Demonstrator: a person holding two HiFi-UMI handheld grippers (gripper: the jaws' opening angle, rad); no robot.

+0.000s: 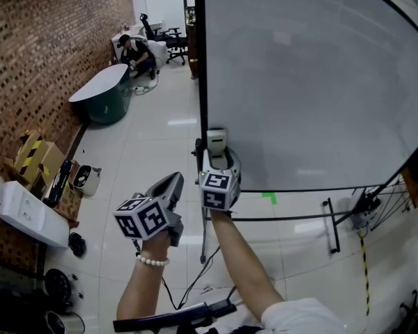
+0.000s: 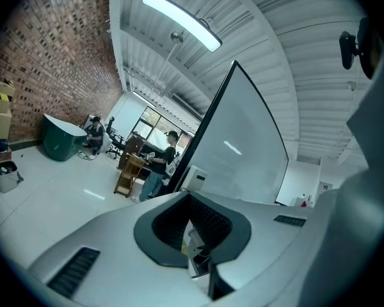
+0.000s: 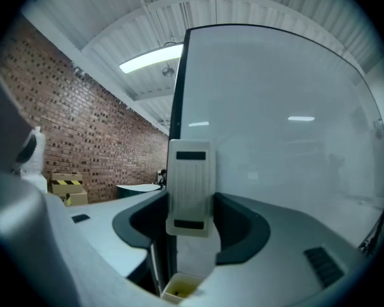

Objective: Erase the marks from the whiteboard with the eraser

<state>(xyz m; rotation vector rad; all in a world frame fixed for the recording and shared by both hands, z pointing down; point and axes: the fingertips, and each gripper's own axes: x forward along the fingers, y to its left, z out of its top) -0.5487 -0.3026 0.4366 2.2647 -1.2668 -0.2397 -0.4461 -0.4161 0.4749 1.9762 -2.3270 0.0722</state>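
Well, the right claw (image 3: 191, 200) is closed around the eraser (image 3: 191, 184). The pale ribbed block stands upright between its two dark jaws, and its upper half rises clear above them. In the head view the same claw (image 1: 219, 161) holds the eraser (image 1: 217, 143) up to the whiteboard (image 1: 313, 82), low on the board and just inside its black left frame (image 1: 201, 61). From where the cameras sit I can't say for certain that the eraser touches the grey surface.

The left claw (image 1: 171, 184) hangs lower and to the left, off the board and over the floor (image 1: 153, 145). In its own view the left claw (image 2: 195, 226) has its jaws drawn nearly together with nothing between them, and the whiteboard (image 2: 243, 152) slants away ahead of it.

Further out, a brick wall (image 1: 28, 47) runs down the left of the room, with taped cardboard boxes (image 1: 33, 153) at its foot. A green tub with a white top (image 1: 106, 92) stands beyond them. A person (image 1: 136, 51) sits low at the far end by some office chairs.
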